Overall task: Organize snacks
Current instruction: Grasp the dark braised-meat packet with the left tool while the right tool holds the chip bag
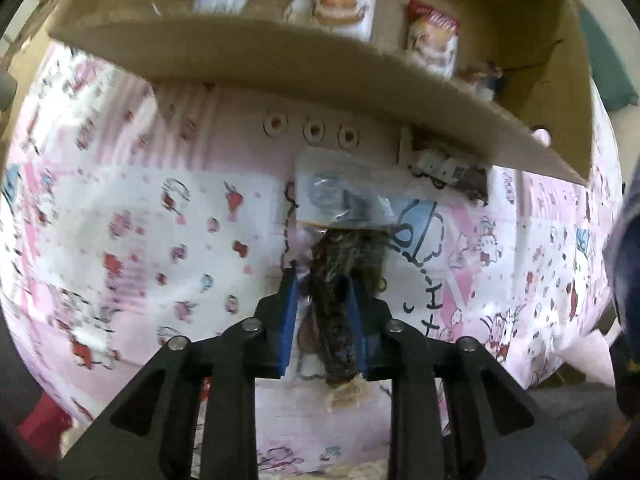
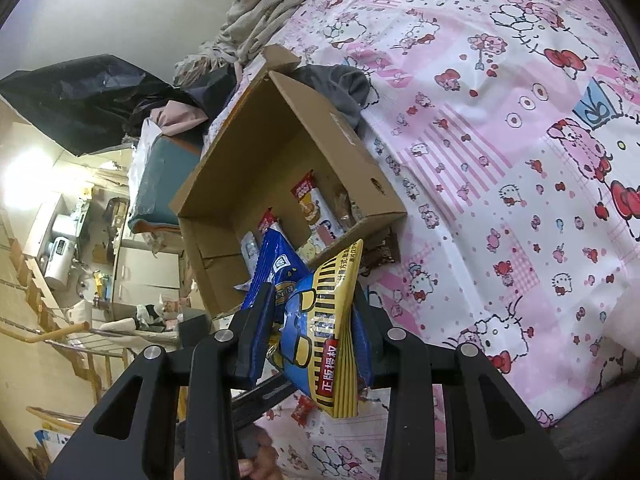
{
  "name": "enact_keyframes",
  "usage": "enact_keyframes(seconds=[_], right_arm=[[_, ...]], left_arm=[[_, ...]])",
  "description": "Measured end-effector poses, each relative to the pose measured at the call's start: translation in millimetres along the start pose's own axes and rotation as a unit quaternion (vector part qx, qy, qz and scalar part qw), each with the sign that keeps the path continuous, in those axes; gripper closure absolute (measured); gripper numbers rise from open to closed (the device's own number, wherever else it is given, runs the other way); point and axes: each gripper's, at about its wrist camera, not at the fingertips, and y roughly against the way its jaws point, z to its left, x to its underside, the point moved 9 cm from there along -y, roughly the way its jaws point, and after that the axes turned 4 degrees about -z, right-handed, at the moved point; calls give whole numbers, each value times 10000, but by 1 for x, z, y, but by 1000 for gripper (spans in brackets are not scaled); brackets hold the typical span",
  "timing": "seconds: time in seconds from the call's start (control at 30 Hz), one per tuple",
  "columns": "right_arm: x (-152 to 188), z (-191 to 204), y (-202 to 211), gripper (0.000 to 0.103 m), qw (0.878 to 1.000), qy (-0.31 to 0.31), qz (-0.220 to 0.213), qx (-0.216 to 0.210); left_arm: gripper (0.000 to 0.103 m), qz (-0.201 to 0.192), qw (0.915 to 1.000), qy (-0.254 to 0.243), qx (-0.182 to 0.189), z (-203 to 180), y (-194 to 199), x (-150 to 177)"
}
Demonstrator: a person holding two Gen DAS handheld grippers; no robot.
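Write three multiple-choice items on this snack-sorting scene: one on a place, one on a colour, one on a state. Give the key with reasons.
1. Where does the cardboard box sit?
A. on the patterned bedsheet
B. on a wooden shelf
C. on a bare floor

2. What colours is the packet in the right gripper?
A. green and white
B. blue and yellow
C. plain red

3. What state is the left gripper in?
A. wide open and empty
B. out of view
C. closed on a dark snack bar

Key: 1 A, the sheet surrounds the box. 2 B, blue wrapper with a yellow striped edge. 3 C, both blue pads press the bar's sides.
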Motion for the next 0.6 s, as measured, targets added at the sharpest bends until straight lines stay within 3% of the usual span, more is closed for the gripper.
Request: enact_keyframes(seconds=[0.23,0.37,0.6], right_arm=[[-2,-5,5,65,10000,-67,-55,9],[-2,-2,5,65,10000,-62,-52,-18],[-1,-2,5,65,9999,-116,-58,-16]], left_arm=[[103,-307,9969,-294,661,-16,22,0],[103,-441,9927,-447,1029,-18,48,2],[103,-363,9922,-545,1063,-33,59,1]])
